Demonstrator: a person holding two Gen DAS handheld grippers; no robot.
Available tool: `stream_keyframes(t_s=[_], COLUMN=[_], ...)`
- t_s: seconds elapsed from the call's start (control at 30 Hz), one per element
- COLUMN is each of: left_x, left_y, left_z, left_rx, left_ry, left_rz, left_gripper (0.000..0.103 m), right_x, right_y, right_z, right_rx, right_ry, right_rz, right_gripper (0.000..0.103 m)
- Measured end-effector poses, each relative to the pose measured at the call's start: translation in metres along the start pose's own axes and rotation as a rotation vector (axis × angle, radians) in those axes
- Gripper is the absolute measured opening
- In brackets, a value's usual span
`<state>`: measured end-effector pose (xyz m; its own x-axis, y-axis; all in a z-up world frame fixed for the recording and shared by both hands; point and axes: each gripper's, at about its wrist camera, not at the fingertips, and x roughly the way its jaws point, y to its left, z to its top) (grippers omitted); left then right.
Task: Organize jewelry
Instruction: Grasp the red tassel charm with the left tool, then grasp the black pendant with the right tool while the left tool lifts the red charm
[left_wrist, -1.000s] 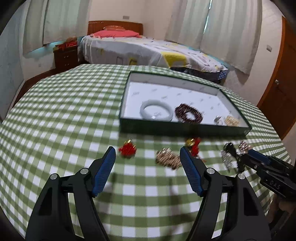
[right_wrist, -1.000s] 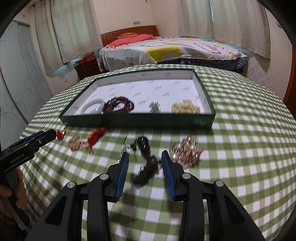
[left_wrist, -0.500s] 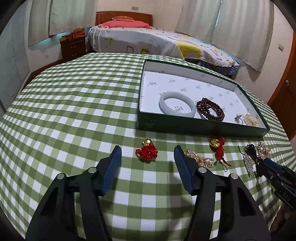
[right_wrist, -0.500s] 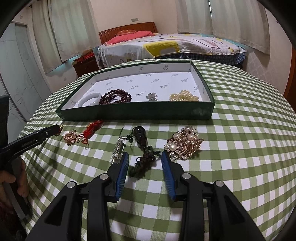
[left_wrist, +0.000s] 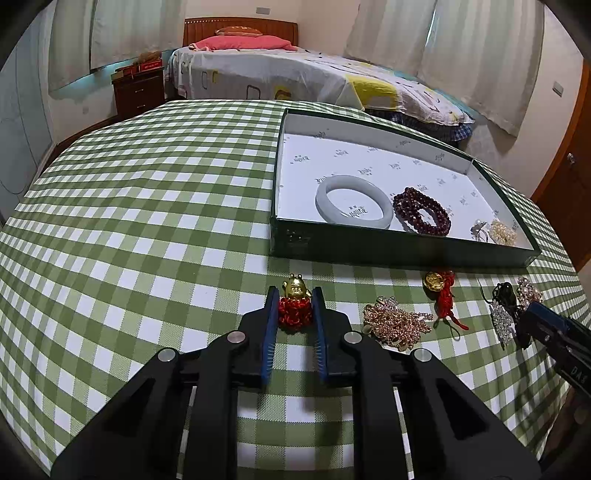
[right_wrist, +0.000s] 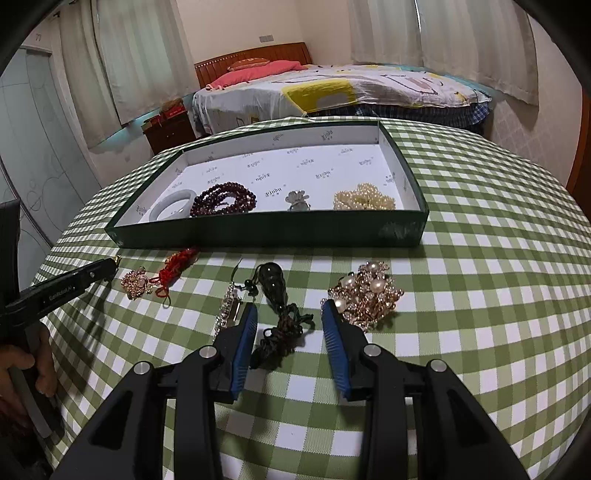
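Between your left gripper (left_wrist: 294, 308) pads: red knot charm (left_wrist: 294, 312), jaws closing, pinching it. Lift slow, soft knot may slip. Right gripper (right_wrist: 290, 325) spread over dark cord pendant (right_wrist: 275, 295).

Right gripper (right_wrist: 288, 314) sits low center, its blue pads either side of a dark corded pendant (right_wrist: 279, 310) without touching it. A pearl-and-gold brooch (right_wrist: 367, 293) lies just right of it, and the green tray (right_wrist: 266, 230) above holds beads and a white bangle (right_wrist: 173, 205). The other gripper (right_wrist: 110, 263) pokes in from the left.
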<state>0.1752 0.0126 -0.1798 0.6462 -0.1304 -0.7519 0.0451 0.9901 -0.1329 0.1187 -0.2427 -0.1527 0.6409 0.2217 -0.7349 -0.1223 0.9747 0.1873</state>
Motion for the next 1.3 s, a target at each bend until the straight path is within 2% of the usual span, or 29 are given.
stream_keyframes(t_s=[0.4, 0.6, 0.67, 0.73, 1.3], left_x=[-0.003, -0.005, -0.005, -0.006, -0.037], left_y=[0.002, 0.004, 0.004, 0.004, 0.002], left_z=[-0.002, -0.002, -0.002, -0.003, -0.002], left_rx=[-0.002, -0.003, -0.003, -0.003, 0.015], left_ry=[-0.007, -0.009, -0.010, -0.012, -0.069], left_rz=[0.000, 0.002, 0.001, 0.002, -0.011], left_gripper=[0.016, 0.016, 0.016, 0.016, 0.015], right_x=[0.014, 0.025, 0.024, 0.022, -0.002], right_y=[0.012, 0.014, 0.016, 0.016, 0.012], right_z=[0.017, 0.017, 0.016, 0.015, 0.017], right_rx=[-0.062, -0.093, -0.110, -0.118, -0.087], right_ry=[0.007, 0.044, 0.041, 0.043, -0.024], right_rz=[-0.001, -0.014, -0.028, -0.031, -0.017], right_gripper=[0.037, 0.028, 0.019, 0.016, 0.016])
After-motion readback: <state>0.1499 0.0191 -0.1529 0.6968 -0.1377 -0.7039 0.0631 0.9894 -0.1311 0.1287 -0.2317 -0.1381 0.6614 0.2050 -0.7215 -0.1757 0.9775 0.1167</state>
